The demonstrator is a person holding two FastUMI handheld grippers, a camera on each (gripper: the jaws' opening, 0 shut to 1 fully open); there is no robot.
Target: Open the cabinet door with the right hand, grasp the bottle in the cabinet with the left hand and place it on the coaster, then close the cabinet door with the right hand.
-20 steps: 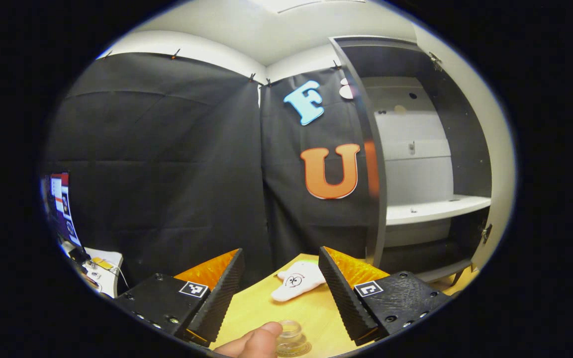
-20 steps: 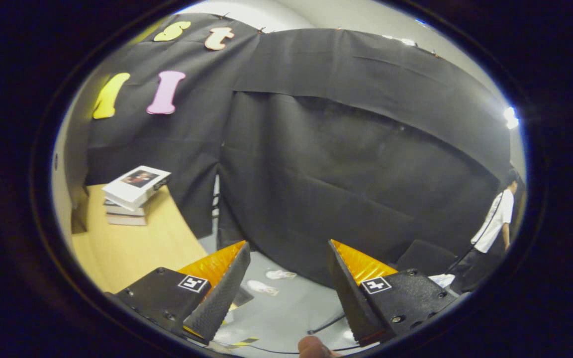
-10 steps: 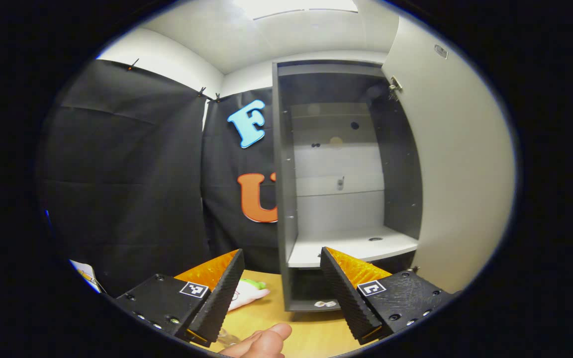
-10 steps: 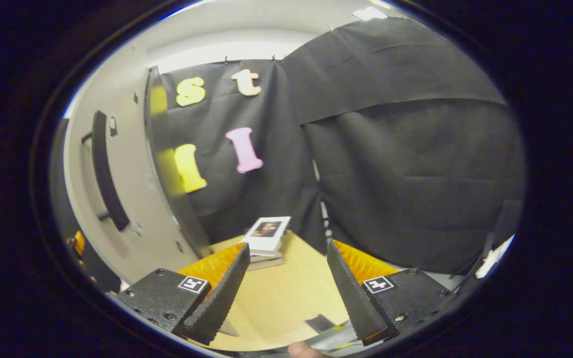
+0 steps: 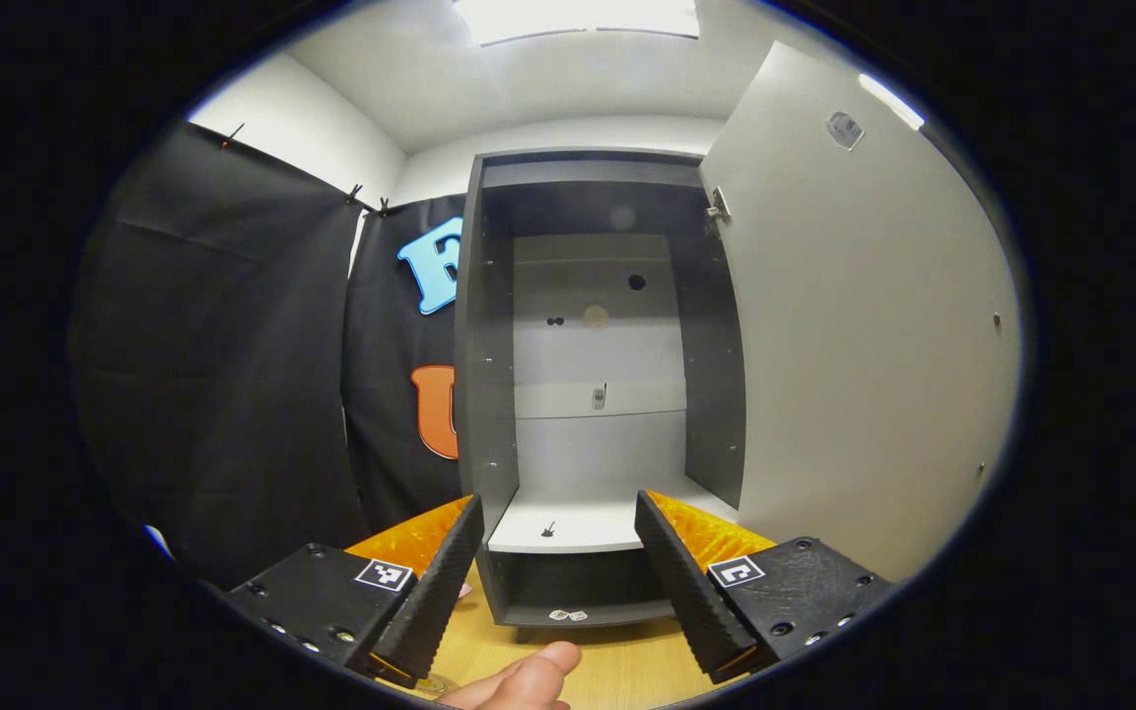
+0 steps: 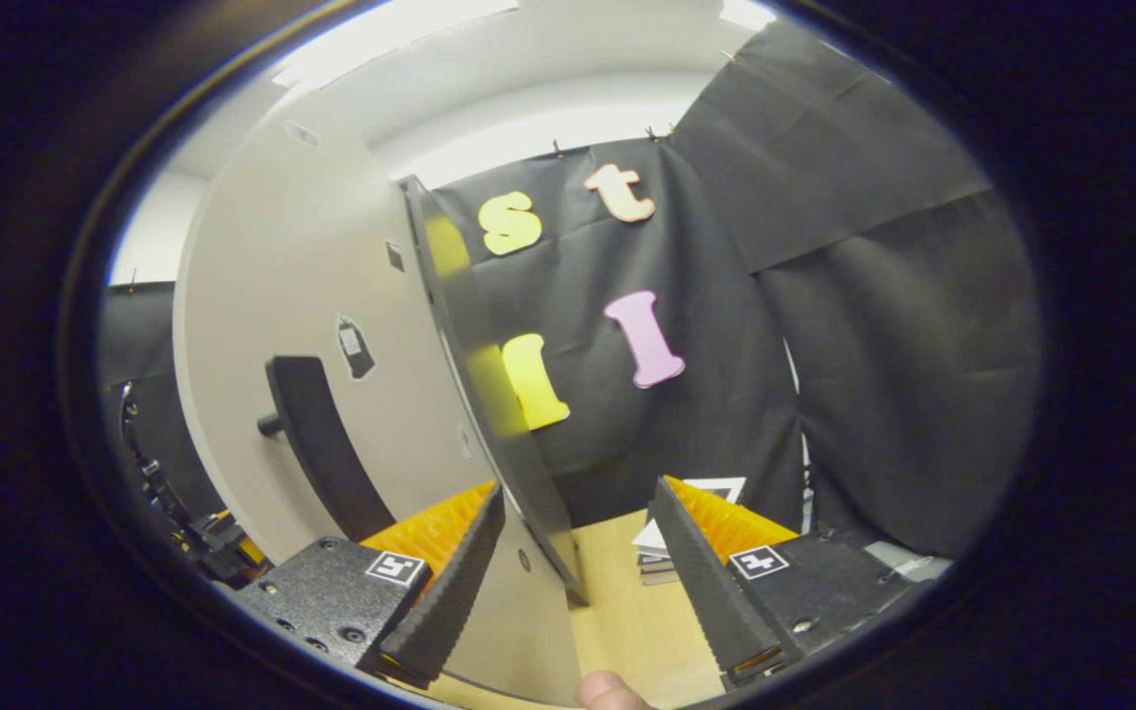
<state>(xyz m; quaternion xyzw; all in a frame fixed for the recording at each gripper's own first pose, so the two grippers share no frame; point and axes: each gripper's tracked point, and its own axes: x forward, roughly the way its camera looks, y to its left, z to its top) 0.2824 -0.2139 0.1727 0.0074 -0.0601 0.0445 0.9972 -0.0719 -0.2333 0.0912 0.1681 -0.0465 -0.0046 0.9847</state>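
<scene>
Both grippers stand with their fingers apart and nothing between them. In the left gripper view the left gripper [image 5: 558, 567] faces straight into the cabinet [image 5: 593, 394], whose door [image 5: 854, 345] is swung wide open to the right. Its white shelf [image 5: 588, 523] carries no bottle that can be made out, and the low gap under the shelf shows only a couple of small pale bits too small to identify. A sliver of something clear sits at the bottom edge on the bench [image 5: 617, 661], beside the thumb [image 5: 519, 680]; it may be the bottle or the coaster, but it cannot be told which. Judging from the bare shelf, the fetching step looks done, with closing the door left.

That would fit the right gripper [image 6: 578, 582], which in the right gripper view points at the door's outer face [image 6: 331, 325], its edge running between the fingers and the long black handle [image 6: 317, 444] just to the left, apart from both fingers. It seems placed to push or pull the door shut. A stack of books [image 6: 672, 537] lies on the bench beyond.

Small square black-and-white markers sit on the gripper fingers, and a small tag is stuck on the door; none of it is legible writing.
</scene>
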